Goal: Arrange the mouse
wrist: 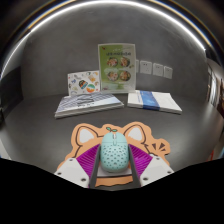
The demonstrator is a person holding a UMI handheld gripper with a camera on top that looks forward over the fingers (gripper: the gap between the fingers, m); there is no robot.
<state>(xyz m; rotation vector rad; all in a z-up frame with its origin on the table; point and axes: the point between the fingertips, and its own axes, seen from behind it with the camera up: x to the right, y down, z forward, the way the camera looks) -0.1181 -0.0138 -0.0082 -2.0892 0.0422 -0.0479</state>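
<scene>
Grey table (40,125), pale wall (60,45) behind with wall sockets (153,69), booklets (88,104) stacked beneath.

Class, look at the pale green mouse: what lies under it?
The mouse rests on an orange cat-shaped mouse pad, between the open fingers. The pad's middle is covered by the mouse.

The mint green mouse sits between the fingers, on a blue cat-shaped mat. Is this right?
Not quite: the gripper view shows the mat is orange, not blue. The rest holds: the mint green mouse sits on it between the fingers of the gripper.
</scene>
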